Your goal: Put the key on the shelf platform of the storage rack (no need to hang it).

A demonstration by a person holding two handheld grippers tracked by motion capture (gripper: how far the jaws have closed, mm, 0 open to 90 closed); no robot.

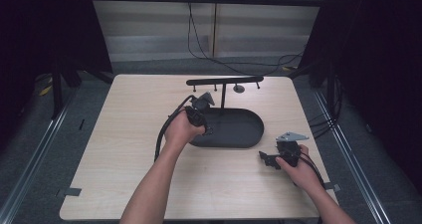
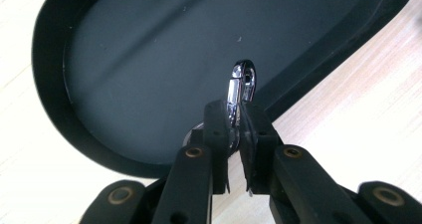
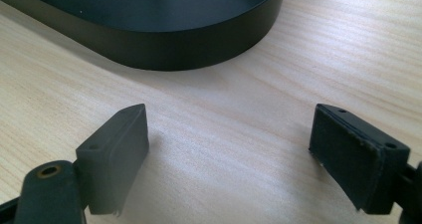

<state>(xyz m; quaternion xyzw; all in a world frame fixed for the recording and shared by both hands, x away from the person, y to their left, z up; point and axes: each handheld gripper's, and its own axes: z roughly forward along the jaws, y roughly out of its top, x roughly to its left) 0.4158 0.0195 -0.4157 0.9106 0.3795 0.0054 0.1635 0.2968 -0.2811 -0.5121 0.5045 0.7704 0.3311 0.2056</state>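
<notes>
A person works at a pale wooden surface (image 1: 124, 149) holding two tools. The left tool (image 2: 236, 117) is clamped on a shiny metal clasp (image 2: 241, 87), held over the near left end of a black oval tray (image 1: 249, 132). The right tool (image 3: 229, 149) rests with its jaws wide apart and nothing between them, near the tray's right end.

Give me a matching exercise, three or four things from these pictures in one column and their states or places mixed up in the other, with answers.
Things:
1. left hand-held gripper
2. right hand-held gripper
3. clip
4. tray

States:
A. shiny metal, pinched between jaws
B. black oval, lying on the table
C. open, low over bare wood
D. shut, held above the tray

Pairs: 1-D, 2-C, 3-A, 4-B
</notes>
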